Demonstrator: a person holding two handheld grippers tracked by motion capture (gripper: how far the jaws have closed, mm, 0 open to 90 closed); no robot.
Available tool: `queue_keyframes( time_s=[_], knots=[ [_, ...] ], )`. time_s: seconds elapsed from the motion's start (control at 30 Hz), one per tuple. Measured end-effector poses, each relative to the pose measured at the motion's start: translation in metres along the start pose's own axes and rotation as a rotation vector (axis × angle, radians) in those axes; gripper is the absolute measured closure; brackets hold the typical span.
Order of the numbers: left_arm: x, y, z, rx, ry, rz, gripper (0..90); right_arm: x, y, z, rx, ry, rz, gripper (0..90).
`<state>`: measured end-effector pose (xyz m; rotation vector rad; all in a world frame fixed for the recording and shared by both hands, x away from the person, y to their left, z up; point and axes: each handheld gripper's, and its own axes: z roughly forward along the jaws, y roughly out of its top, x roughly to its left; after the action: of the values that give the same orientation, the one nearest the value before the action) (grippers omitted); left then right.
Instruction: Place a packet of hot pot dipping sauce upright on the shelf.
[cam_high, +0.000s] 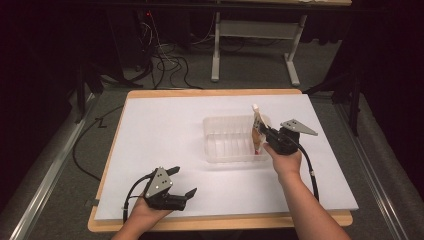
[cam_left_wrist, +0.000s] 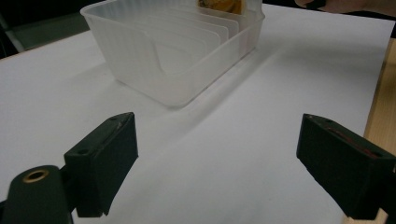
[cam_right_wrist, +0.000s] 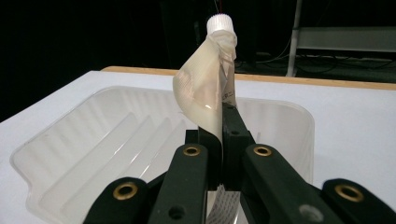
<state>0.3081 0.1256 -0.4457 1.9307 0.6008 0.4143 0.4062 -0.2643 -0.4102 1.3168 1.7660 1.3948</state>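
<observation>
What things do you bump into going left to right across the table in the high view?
Left gripper held open over the white table → clear plastic bin → spouted pouch standing upright at the bin's right end → right gripper clamped on the pouch.

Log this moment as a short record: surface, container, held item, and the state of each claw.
surface: white table top with wooden edge
container: clear ribbed plastic bin, right of centre on the table
held item: spouted pouch, white cap up, upright at the bin's right end
right claw: shut on the pouch
left claw: open, holding nothing, at the near left of the table
</observation>
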Motion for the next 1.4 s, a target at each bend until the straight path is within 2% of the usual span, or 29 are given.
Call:
queue_keyframes(
  time_s=[0.4, 0.57, 0.6, 0.63, 0.67, 0.73, 0.77, 0.83, 0.87, 0.9, 1.03, 1.07, 1.2, 1.27, 1.4],
  knots=[
    [0.000, 0.000, 0.000, 0.001, 0.001, 0.002, 13.1, 0.003, -0.006, -0.005, 0.015, 0.007, -0.012, 89.5],
    [0.000, 0.000, -0.001, 0.002, 0.003, 0.001, 13.1, 0.003, -0.004, -0.006, 0.027, 0.019, -0.018, 85.3],
    [0.000, 0.000, -0.002, 0.002, 0.005, -0.001, 13.1, 0.002, -0.003, -0.007, 0.032, 0.031, -0.013, 79.4],
    [0.000, 0.000, -0.002, 0.002, 0.005, -0.001, 13.1, 0.002, -0.003, -0.007, 0.032, 0.031, -0.013, 79.4],
    [0.000, 0.000, -0.002, 0.001, 0.005, -0.002, 13.1, 0.002, -0.002, -0.007, 0.036, 0.035, -0.007, 75.7],
    [0.000, 0.000, -0.002, 0.001, 0.006, -0.002, 13.1, 0.002, 0.000, -0.008, 0.038, 0.038, -0.008, 64.5],
    [0.000, 0.000, -0.002, 0.001, 0.006, -0.002, 13.1, 0.002, 0.000, -0.008, 0.038, 0.038, -0.008, 64.5],
    [0.000, 0.000, -0.001, 0.002, 0.007, -0.001, 13.1, 0.002, 0.002, -0.008, 0.049, 0.043, -0.010, 56.3],
    [0.000, -0.001, -0.001, 0.002, 0.006, -0.002, 13.1, 0.003, 0.004, -0.009, 0.050, 0.048, -0.019, 49.0],
    [0.000, -0.001, -0.001, 0.002, 0.006, -0.002, 13.1, 0.003, 0.004, -0.009, 0.050, 0.048, -0.019, 49.0],
    [0.000, -0.001, -0.001, 0.003, 0.008, -0.001, 13.1, 0.005, 0.008, -0.013, 0.021, 0.071, -0.046, 34.8],
    [0.000, -0.001, -0.001, 0.003, 0.009, -0.002, 13.1, 0.006, 0.010, -0.016, 0.016, 0.095, -0.044, 29.6],
    [0.001, -0.001, -0.001, 0.003, 0.012, -0.002, 13.1, 0.006, 0.013, -0.021, 0.027, 0.116, -0.031, 23.0],
    [0.001, -0.001, -0.001, 0.005, 0.012, -0.004, 13.1, 0.008, 0.014, -0.028, 0.029, 0.090, -0.049, 15.6],
    [0.002, -0.001, -0.002, 0.005, 0.016, -0.006, 13.1, 0.008, 0.015, -0.038, 0.026, 0.088, -0.064, 14.4]
  ],
)
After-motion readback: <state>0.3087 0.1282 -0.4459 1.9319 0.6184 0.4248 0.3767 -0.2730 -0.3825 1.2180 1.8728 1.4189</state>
